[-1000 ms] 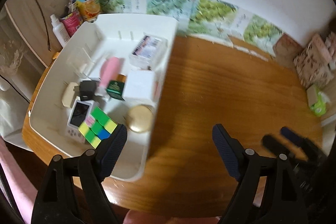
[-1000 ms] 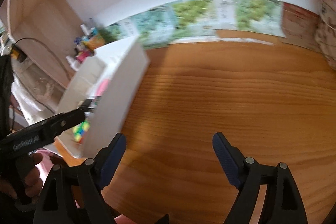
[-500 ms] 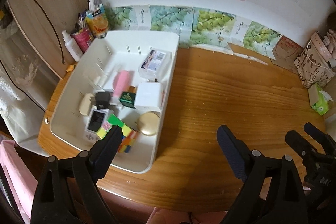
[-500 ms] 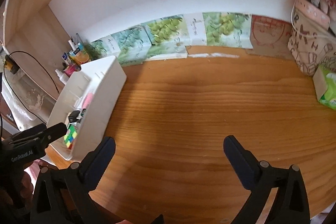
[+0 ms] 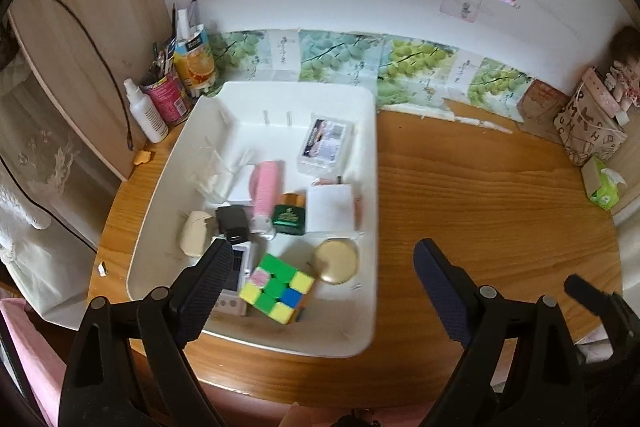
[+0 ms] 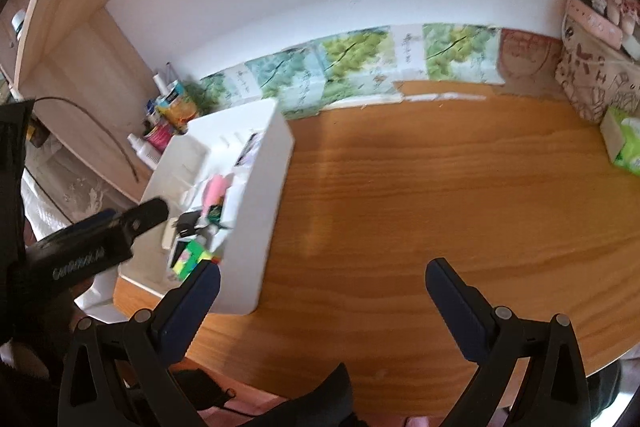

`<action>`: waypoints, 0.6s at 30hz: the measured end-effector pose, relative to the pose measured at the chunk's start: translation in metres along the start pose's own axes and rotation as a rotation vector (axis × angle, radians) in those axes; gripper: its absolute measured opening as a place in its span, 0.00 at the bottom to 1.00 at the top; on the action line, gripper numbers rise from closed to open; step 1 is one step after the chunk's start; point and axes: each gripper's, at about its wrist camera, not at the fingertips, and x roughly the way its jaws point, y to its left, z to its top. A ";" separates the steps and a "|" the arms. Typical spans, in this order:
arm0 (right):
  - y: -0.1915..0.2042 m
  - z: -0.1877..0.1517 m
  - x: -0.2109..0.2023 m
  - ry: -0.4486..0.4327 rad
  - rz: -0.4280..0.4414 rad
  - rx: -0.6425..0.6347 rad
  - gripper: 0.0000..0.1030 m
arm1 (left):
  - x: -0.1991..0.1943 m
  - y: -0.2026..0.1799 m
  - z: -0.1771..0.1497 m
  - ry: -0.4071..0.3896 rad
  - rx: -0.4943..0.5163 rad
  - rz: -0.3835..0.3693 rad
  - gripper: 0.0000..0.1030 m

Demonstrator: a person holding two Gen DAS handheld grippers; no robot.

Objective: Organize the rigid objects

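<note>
1. The left gripper (image 5: 320, 283) hangs above the near end of the bin (image 5: 372, 187), jaws spread wide with nothing between them. The right gripper (image 6: 320, 299) is over bare tabletop (image 6: 440, 207), spread as wide as it goes and also empty; its jaws have only just been opening.
2. The task's things all sit in the white bin at the tabletop's left end; no loose item shows on the wood, so my judgement is that the sorting is near done or done.
3. If a further tidy is wanted, come down on the cube (image 5: 276, 287) squarely across two flat faces, since it lies closest and tilted against the calculator (image 5: 236, 279).
4. Keep the wide jaws clear of the bin's near wall and of the round tin (image 5: 336, 261) just beside the cube.
5. Count in the bin: one cube, one tin, one calculator, one pink tube (image 5: 266, 191), one green box (image 5: 290, 219), one white box (image 5: 330, 209), one clear case (image 5: 326, 145), one black adapter (image 5: 232, 223), one cream piece (image 5: 196, 233).
6. Blur may hide smaller bits.
</note>
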 end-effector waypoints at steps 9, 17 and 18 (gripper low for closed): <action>0.020 0.003 -0.013 -0.003 -0.071 -0.013 1.00 | -0.011 0.001 -0.002 -0.005 0.010 -0.064 0.90; 0.019 0.010 -0.011 0.006 -0.061 -0.021 1.00 | -0.012 -0.001 -0.005 0.003 -0.014 -0.061 0.92; 0.020 0.009 -0.010 0.015 -0.057 -0.029 1.00 | -0.012 -0.002 -0.005 0.006 -0.016 -0.062 0.92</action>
